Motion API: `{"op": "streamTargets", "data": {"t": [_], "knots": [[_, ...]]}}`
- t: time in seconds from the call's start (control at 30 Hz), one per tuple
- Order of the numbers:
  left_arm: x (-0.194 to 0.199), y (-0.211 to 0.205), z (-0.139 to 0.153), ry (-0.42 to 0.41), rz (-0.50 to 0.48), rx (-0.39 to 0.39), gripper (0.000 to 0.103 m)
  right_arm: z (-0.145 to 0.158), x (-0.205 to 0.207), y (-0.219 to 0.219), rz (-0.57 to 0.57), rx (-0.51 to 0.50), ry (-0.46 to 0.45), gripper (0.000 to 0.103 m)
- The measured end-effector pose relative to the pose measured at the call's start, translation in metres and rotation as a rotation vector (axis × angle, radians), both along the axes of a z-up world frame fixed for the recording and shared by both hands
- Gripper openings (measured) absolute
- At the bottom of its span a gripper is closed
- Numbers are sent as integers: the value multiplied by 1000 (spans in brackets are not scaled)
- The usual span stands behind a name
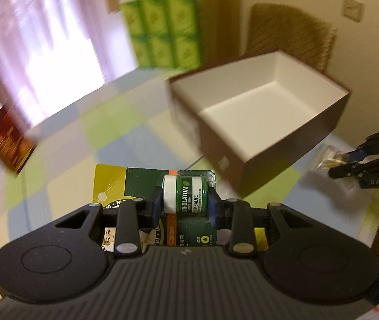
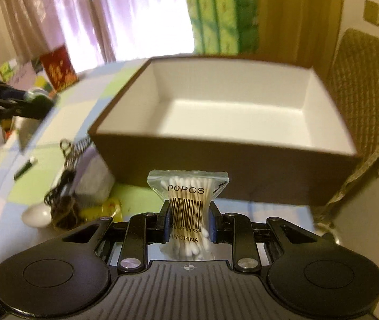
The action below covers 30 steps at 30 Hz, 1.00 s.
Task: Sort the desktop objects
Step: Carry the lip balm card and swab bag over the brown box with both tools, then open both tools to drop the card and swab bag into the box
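Observation:
My left gripper [image 1: 185, 197] is shut on a green lip salve blister pack [image 1: 141, 181]; its pads press the small white-and-green jar on the card, held above the checked tablecloth. An empty box [image 1: 282, 144], brown outside and white inside, stands ahead to the right. My right gripper [image 2: 188, 221] is shut on a clear bag of cotton swabs [image 2: 186, 184], squeezed at its barcode, just in front of the box [image 2: 216, 160]. The right gripper [image 1: 344, 165] also shows at the left wrist view's right edge. At the right wrist view's left edge the left gripper [image 2: 29, 98] appears, blurred.
Green tissue packs [image 2: 221, 18] stand behind the box, with a red box [image 2: 58, 69] at the far left. A woven chair [image 2: 362, 93] is to the right. Left of the box lie a metal spring [image 2: 80, 144], a dark bundle [image 2: 64, 208], a yellow packet [image 2: 109, 208] and a white round object [image 2: 36, 214].

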<state>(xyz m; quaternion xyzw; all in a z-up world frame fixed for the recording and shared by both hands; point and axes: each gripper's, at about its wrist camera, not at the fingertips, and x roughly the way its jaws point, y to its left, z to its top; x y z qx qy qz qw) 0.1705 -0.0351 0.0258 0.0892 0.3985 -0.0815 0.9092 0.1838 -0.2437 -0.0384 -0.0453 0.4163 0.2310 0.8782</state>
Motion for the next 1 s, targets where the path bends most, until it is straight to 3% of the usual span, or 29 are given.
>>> {"op": "streamTargets", "data": {"t": [0.23,0.37,0.5,0.63,1.0], "knots": [[45,-57,21,-76,-137,-34,29,57,23,-38,-33,103,-113,23],[77,-81,30,-100,-190,-55,29,69,55,-46,-43,108,-171,23],[107,-102,33,-115,-229,-66,29,55,97,-46,-48,97,-145,23],[136,-116,23,-79,-246,-82,29,34,134,-51,-47,73,-83,23],[197,-139,-53,172,-264,-113,29,-24,176,-40,27,-56,128,24]]}}
